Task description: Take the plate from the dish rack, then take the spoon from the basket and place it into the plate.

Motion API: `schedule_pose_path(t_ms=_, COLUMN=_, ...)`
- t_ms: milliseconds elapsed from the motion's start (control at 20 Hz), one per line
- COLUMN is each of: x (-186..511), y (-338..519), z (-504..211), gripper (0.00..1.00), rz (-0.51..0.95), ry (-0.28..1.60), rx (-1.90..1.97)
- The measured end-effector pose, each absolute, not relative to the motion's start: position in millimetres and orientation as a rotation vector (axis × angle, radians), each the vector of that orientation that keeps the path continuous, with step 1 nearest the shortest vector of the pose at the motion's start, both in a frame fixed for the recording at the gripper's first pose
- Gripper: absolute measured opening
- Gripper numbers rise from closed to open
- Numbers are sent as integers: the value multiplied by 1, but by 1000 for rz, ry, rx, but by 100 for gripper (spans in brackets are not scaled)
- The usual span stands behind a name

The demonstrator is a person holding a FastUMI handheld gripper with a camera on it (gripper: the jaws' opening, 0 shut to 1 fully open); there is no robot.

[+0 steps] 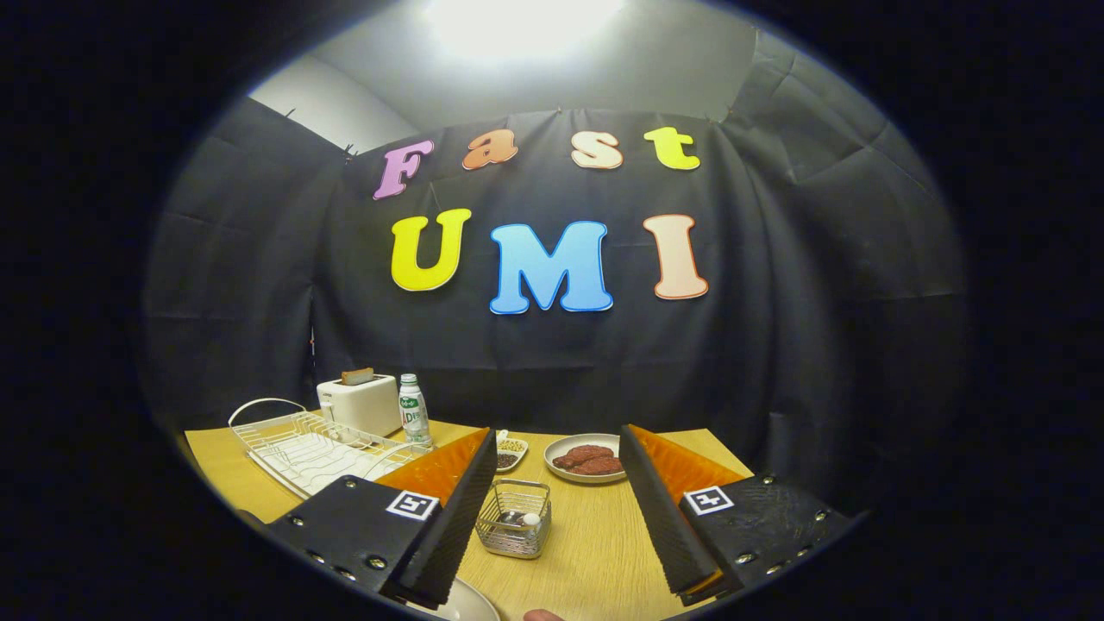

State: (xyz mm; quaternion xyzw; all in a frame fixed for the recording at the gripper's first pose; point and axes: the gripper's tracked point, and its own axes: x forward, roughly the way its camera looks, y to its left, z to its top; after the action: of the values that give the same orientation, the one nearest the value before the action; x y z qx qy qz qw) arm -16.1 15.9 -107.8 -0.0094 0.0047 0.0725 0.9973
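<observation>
Tongs (559,517) wide open, empty, lined up on basket (515,518) for spoon; plate (466,604) already on bench (595,552).

My one cam rides gripper (559,509), fingers spread wide, looks level along them over table (604,552) toward far edge, wire basket (515,517) close ahead.
</observation>
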Motion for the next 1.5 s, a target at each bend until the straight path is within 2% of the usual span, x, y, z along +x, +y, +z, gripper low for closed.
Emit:
schedule_pose_path(t_ms=250, x=10, y=26, z=-154, gripper=88, rz=143, ry=31, rx=-31)
schedule_pose_path(t_ms=300, x=18, y=30, z=-160, gripper=84, rz=149, ry=30, rx=-31)
schedule_pose_path(t_ms=450, x=39, y=34, z=-179, gripper=84, rz=138, ry=45, rx=-35)
schedule_pose_path(t_ms=600, x=55, y=34, z=-199, gripper=64, rz=119, ry=67, rx=-32)
schedule_pose_path(t_ms=750, x=63, y=41, z=-201, gripper=30, rz=124, ry=59, rx=-29)
schedule_pose_path(t_ms=800, x=64, y=44, z=-203, gripper=25, rz=131, ry=65, rx=-45)
schedule_pose_path(t_ms=850, x=62, y=47, z=-202, gripper=25, rz=152, ry=64, rx=-43)
schedule_pose_path(t_ms=900, x=61, y=52, z=-200, gripper=18, rz=158, ry=69, rx=-36)
schedule_pose_path(t_ms=1050, x=60, y=53, z=-194, gripper=18, rz=159, ry=77, rx=-43)
schedule_pose_path(t_ms=1100, x=58, y=55, z=-192, gripper=11, rz=165, ry=86, rx=-48)
schedule_pose_path(t_ms=1500, x=47, y=49, z=-146, gripper=11, rz=151, ry=87, rx=-37)
